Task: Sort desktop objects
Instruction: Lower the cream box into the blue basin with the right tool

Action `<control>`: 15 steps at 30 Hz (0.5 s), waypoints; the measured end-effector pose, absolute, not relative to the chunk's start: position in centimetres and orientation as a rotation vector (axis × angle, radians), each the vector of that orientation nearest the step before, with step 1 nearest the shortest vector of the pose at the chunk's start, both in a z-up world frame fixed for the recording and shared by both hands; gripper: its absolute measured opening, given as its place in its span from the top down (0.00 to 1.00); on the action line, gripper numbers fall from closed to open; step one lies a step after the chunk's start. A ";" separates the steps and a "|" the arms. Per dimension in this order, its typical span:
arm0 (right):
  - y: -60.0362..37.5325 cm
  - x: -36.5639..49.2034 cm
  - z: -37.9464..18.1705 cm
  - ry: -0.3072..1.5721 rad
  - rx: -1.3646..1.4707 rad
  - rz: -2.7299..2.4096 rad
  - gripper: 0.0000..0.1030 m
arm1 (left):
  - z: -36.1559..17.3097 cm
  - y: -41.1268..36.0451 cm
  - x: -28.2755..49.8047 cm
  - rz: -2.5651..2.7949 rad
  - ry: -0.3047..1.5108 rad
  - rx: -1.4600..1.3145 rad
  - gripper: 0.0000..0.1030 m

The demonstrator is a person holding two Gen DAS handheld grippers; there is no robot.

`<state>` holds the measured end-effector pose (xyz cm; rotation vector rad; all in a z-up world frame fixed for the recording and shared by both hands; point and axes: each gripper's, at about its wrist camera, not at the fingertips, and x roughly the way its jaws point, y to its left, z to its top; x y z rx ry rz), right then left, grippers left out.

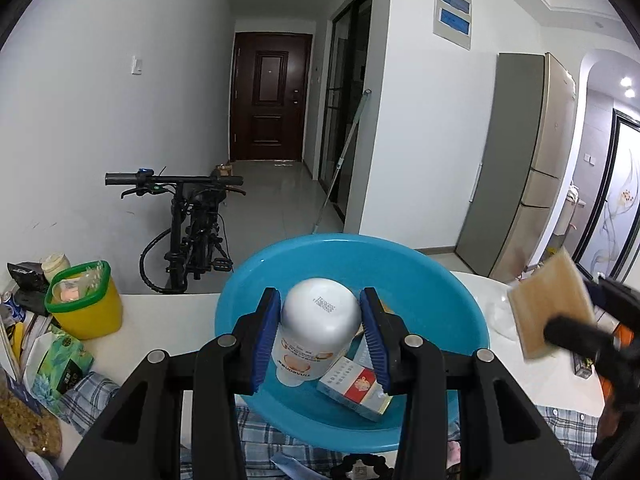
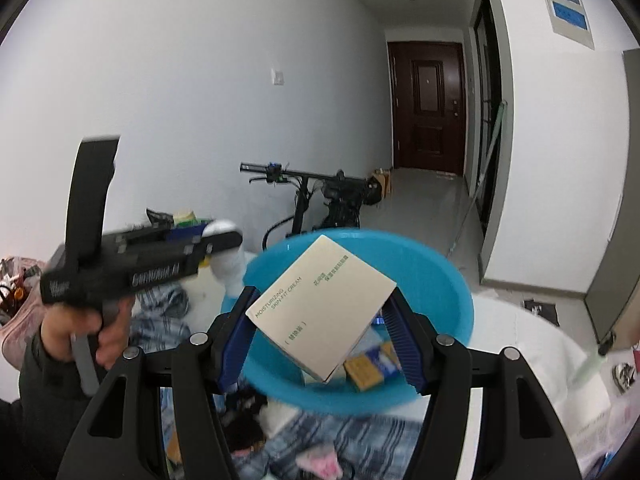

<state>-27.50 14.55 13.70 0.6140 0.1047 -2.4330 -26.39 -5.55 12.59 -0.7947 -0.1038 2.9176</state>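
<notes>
My left gripper [image 1: 322, 338] is shut on a white bottle [image 1: 318, 320], held bottom-forward over a blue plastic basin [image 1: 420, 276]. A red-and-white box [image 1: 354, 388] lies in the basin. My right gripper [image 2: 320, 332] is shut on a beige skin-cream box [image 2: 320, 312], held tilted above the same basin [image 2: 432, 272], where small yellow and blue packets [image 2: 372, 364] lie. The right gripper with its box [image 1: 552, 304] shows at the right of the left wrist view. The left gripper [image 2: 140, 268] shows at the left of the right wrist view.
A yellow bin with a green rim [image 1: 84, 300] and snack packets [image 1: 56, 364] stand at the left of the white table [image 1: 172, 316]. Plaid cloth [image 2: 344, 436] lies at the front edge. A bicycle [image 1: 192, 224] stands behind the table.
</notes>
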 end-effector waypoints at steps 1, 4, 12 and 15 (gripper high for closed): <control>14.3 -27.8 14.0 0.108 0.605 -2.433 0.40 | 12.6 -5.7 -26.5 2.919 -0.107 -0.797 0.58; 13.7 -28.3 14.6 0.114 0.583 -2.430 0.40 | 12.4 -5.9 -26.7 2.920 -0.108 -0.810 0.58; 12.1 -30.0 14.6 0.142 0.563 -2.424 0.40 | 12.1 -5.5 -26.9 2.926 -0.081 -0.820 0.58; 11.7 -30.7 14.2 0.154 0.560 -2.427 0.40 | 11.8 -5.6 -27.2 2.921 -0.080 -0.830 0.58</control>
